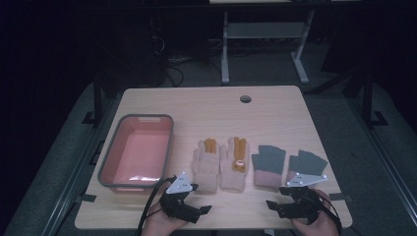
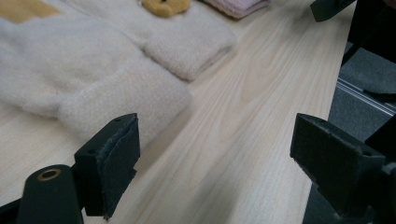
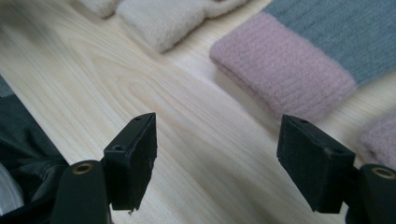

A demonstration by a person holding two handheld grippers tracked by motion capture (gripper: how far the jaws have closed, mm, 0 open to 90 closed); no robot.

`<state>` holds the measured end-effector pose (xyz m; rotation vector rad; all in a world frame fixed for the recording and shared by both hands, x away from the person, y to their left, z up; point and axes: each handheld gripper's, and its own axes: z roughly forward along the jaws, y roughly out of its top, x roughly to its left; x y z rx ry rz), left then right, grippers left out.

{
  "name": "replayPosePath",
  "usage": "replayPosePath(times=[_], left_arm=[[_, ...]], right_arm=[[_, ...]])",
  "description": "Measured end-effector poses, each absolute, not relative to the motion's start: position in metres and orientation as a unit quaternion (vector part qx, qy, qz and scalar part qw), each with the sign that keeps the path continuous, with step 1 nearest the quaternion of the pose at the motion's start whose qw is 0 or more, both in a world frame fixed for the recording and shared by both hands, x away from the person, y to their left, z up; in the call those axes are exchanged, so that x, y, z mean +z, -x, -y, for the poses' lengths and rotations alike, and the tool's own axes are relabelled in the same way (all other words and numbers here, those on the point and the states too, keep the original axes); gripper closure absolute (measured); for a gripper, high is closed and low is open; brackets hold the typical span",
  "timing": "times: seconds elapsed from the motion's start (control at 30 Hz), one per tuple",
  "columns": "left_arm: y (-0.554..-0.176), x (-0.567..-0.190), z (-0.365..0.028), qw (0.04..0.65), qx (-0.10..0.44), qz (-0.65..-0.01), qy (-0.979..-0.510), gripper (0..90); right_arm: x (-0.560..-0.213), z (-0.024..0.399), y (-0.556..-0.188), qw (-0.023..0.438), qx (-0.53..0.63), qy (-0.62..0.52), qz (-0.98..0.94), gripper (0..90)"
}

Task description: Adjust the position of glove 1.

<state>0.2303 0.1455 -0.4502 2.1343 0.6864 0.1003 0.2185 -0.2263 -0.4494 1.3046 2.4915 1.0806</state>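
the left gripper (image 1: 204, 210) and right gripper (image 1: 272, 205) are held wide and empty. no grasp is begun; the cream gloves (image 1: 220, 167) and grey gloves (image 1: 286, 166) lie just ahead. a cuff must be approached next, likely for the pink bin (image 1: 136, 151).

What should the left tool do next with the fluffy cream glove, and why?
Probably ease the left tool forward so its jaws go around the cuff of the nearest cream glove. The jaws stand open with nothing between them, and that cuff lies just ahead beside one jaw. The pink bin sits close on that side, a likely place for it.
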Motion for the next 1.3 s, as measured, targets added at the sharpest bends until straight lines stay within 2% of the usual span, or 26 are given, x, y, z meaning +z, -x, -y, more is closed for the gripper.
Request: replayPosePath(times=[0.47, 0.97, 1.3], left_arm=[[-0.227, -0.440, -0.155, 0.456, 0.053, -0.274, -0.845, 16.0], [-0.230, -0.438, -0.162, 0.462, 0.058, -0.281, -0.839, 16.1], [-0.229, -0.438, -0.165, 0.462, 0.060, -0.280, -0.839, 16.1]], right_arm=[[-0.431, 0.208, -0.229, 0.052, 0.352, -0.414, -0.838, 26.8], [-0.397, 0.179, -0.269, 0.047, 0.333, -0.373, -0.865, 27.0], [-0.391, 0.161, -0.292, 0.043, 0.322, -0.365, -0.872, 27.2]])
